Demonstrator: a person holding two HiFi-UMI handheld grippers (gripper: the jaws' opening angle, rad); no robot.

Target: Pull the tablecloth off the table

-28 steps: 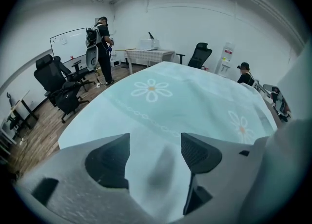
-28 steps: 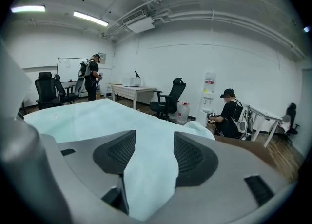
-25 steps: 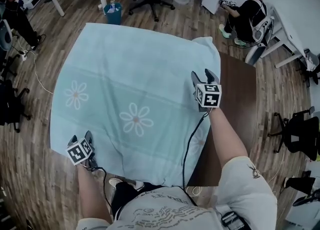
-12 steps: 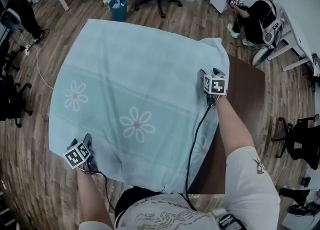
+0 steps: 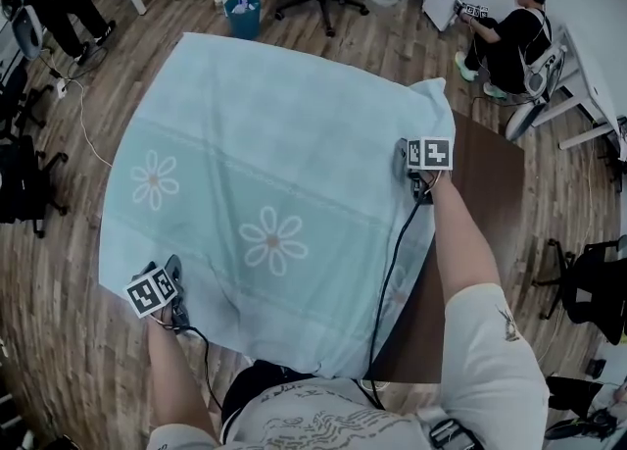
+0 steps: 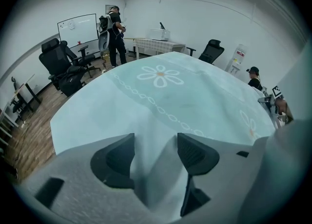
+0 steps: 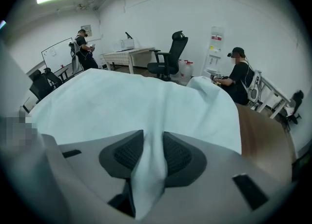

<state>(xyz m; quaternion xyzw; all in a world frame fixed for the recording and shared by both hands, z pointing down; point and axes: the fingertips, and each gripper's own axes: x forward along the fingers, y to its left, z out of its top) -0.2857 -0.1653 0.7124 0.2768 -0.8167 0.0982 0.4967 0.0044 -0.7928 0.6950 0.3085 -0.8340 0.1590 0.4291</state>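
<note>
While the tablecloth [image 5: 265, 144] covers most of the bench [image 5: 490, 193], the right claw [image 7: 152, 151] closes, pinching a fold at its right edge; the left claw [image 6: 155, 150] closes, jaws wide, around cloth at the near-left corner.

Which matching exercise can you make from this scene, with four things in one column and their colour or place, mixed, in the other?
Things:
1. tablecloth
2. table
3. bin
4. seated person

Colour or place:
A. dark brown, bare on the right side
B. black clothes, far right
C. light blue with daisies
D. teal, on the floor beyond the table

Pairs: 1-C, 2-A, 3-D, 4-B
</note>
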